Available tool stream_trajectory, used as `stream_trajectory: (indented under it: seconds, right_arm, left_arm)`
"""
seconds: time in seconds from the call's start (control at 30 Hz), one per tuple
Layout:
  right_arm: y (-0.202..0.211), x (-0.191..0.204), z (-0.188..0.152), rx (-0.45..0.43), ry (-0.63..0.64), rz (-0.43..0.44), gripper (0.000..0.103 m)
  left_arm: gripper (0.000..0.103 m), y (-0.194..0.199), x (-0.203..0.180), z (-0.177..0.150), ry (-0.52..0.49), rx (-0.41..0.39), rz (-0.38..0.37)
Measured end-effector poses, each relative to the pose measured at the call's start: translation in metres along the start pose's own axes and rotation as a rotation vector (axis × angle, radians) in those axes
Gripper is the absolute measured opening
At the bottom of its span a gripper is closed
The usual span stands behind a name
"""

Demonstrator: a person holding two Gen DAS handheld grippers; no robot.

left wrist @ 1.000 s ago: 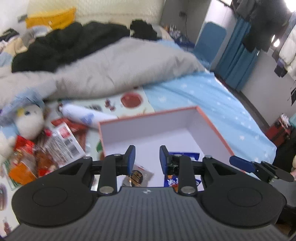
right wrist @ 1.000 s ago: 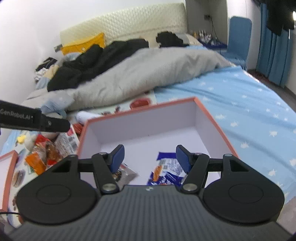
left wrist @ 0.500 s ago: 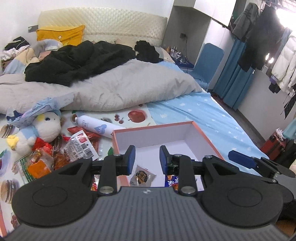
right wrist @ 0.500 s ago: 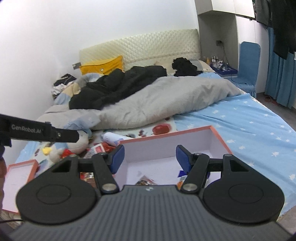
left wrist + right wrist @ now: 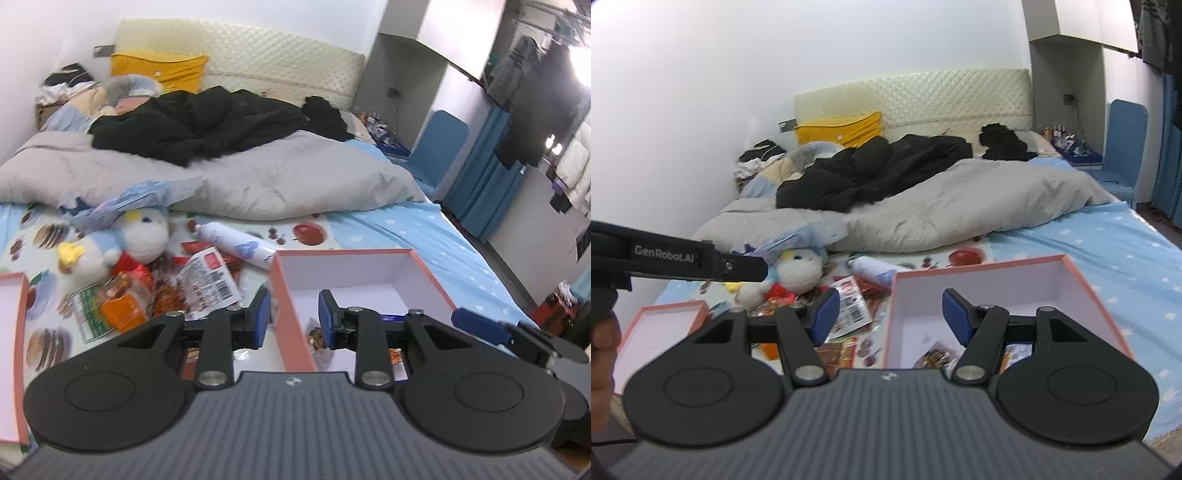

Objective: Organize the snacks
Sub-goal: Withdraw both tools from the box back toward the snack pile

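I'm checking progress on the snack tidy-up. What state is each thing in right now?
Left gripper: open, nothing between its fingers.
Right gripper: open, empty.
Pink box: open, lidless, a few snack packets inside.
Snack pile: loose on the mat, outside the box.
White bottle: lying on its side.
Plush toy: lying beside the pile.
Second pink tray: open, looks empty.
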State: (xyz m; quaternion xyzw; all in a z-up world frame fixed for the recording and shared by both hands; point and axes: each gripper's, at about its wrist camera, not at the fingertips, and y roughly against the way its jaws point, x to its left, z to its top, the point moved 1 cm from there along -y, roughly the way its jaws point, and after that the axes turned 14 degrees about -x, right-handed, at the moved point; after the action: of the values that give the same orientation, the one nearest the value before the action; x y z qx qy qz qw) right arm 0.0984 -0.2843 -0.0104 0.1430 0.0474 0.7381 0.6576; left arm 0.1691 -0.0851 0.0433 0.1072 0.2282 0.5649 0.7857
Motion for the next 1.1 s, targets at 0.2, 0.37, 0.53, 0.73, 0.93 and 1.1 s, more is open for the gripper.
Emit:
stream_trajectory:
  seconds: [0.2, 0.37, 0.53, 0.73, 0.93, 1.1]
  right_arm:
    - [0.005, 0.026, -0.020, 0.038, 0.009, 0.057, 0.064]
    - [0.009, 0.048, -0.033, 0.050, 0.021, 0.086, 0.064]
    - [0.015, 0.061, -0.045, 0.065, 0.018, 0.107, 0.064]
    - [0.020, 0.064, -0.057, 0.073, 0.015, 0.102, 0.064]
    - [0.019, 0.068, -0.064, 0.081, 0.013, 0.092, 0.064]
    - [0.011, 0.070, -0.069, 0.102, 0.028, 0.096, 0.064]
  left_arm:
    - [0.033, 0.024, 0.030, -0.016, 0.021, 0.000, 0.058]
    - [0.033, 0.041, 0.049, -0.036, 0.060, 0.011, 0.087]
    - [0.033, 0.058, 0.056, -0.053, 0.036, 0.013, 0.100]
    - [0.033, 0.071, 0.056, -0.070, 0.032, 0.016, 0.104]
    - [0.033, 0.067, 0.057, -0.080, 0.022, 0.029, 0.101]
    - [0.033, 0.050, 0.065, -0.077, 0.033, 0.041, 0.099]
